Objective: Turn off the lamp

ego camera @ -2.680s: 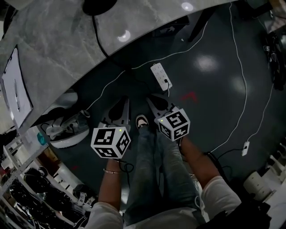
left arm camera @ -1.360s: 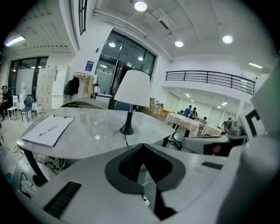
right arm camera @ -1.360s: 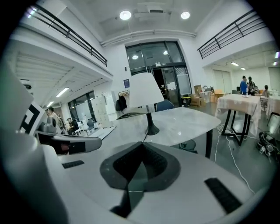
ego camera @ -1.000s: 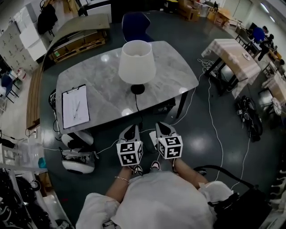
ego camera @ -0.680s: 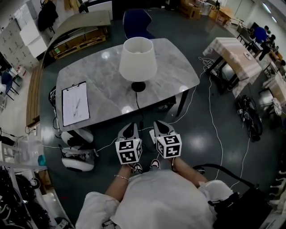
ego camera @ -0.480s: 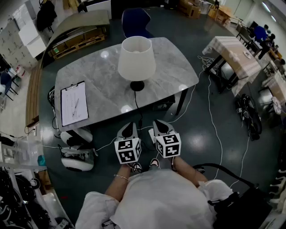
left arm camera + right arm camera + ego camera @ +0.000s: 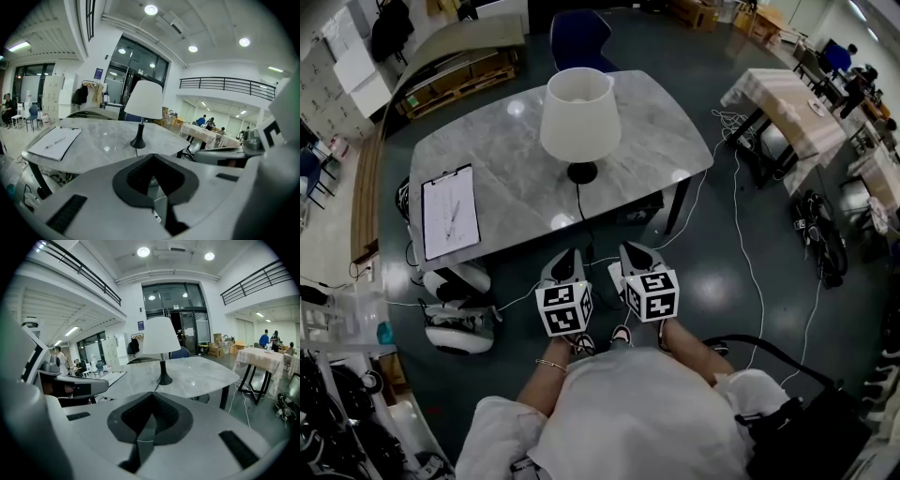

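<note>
While both grippers hang side by side before the person's body, short of the table's near edge, neither one touches the lamp (image 7: 577,117).

Left gripper (image 7: 567,265): its fingers (image 7: 93,197) are pressed together, tips meeting, with nothing between them.

Right gripper (image 7: 635,258): its fingers (image 7: 211,427) are likewise pressed together and pinch nothing. The two grippers lie just beside each other, their marker cubes nearest the person.

The lamp, with a white shade on a dark stem and a round black base, stands upright on the grey marble table (image 7: 666,141). It is straight ahead of the fingertips and well apart from them, roughly on the line between the two grippers. Whether its bulb is lit cannot be told.

A black cord (image 7: 578,211) runs from the lamp's base across the tabletop toward the fingertips and drops over the near edge. A clipboard (image 7: 450,211) bearing white paper lies flat on the table, ahead and to the left of the left gripper's fingers. A blue chair (image 7: 581,28) stands beyond the table's far side. A white cable (image 7: 741,225) trails across the dark floor to the right of the right gripper's fingers.
</note>
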A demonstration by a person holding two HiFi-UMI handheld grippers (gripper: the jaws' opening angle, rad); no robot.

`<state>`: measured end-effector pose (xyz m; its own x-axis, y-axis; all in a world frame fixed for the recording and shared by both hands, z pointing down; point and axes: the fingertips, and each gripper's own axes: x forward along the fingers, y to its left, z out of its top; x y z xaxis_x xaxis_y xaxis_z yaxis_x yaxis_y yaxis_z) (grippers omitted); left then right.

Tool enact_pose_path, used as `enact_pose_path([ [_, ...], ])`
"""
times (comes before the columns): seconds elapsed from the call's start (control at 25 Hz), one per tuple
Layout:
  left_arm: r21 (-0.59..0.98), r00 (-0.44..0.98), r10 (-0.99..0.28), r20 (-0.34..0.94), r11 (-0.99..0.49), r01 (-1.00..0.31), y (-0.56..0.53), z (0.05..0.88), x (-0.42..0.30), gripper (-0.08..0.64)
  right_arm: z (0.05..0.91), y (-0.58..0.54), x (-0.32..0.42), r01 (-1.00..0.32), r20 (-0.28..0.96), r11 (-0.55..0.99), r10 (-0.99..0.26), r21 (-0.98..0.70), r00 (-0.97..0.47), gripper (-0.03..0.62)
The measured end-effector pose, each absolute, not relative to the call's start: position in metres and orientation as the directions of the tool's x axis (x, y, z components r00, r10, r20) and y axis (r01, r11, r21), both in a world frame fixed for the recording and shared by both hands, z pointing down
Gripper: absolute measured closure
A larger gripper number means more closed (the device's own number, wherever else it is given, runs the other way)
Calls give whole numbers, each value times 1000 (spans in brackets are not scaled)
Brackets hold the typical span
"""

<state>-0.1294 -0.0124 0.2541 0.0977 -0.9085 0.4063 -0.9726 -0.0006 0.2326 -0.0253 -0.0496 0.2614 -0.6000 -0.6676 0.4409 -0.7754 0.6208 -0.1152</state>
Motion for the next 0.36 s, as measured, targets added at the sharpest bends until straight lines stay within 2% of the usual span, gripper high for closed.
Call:
enact_pose_path([
  [0.36, 228, 96, -909, 406, -1, -974, -13, 253, -130, 552, 255, -56, -23, -782, 433, 612, -677, -117, -595, 594],
])
